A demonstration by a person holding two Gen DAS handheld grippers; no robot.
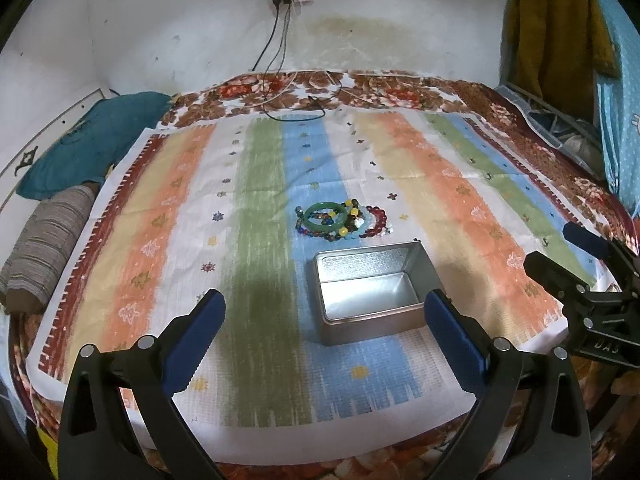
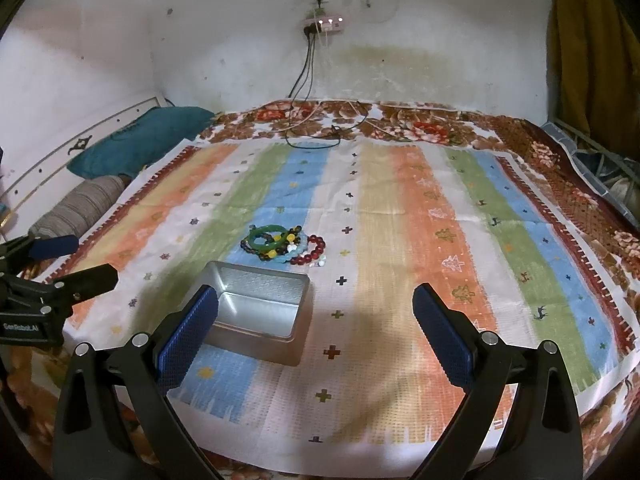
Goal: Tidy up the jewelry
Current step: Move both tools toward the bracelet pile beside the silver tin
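Observation:
A pile of bracelets (image 1: 342, 220) lies on the striped cloth: a green jade bangle (image 1: 324, 216), dark multicoloured beads, a pale blue bead string and a dark red bead bracelet (image 1: 377, 221). The pile also shows in the right wrist view (image 2: 286, 246). An open, empty silver tin box (image 1: 370, 292) stands just in front of the pile, also in the right wrist view (image 2: 260, 312). My left gripper (image 1: 325, 320) is open and empty, above the cloth in front of the box. My right gripper (image 2: 316, 320) is open and empty, to the right of the box.
The striped cloth (image 1: 460, 208) covers a floral blanket on a bed. A teal pillow (image 1: 96, 144) and a striped grey roll (image 1: 48, 248) lie at the left. Cables (image 1: 304, 108) trail from a wall socket onto the far edge. Clothes (image 1: 560, 20) hang at the right.

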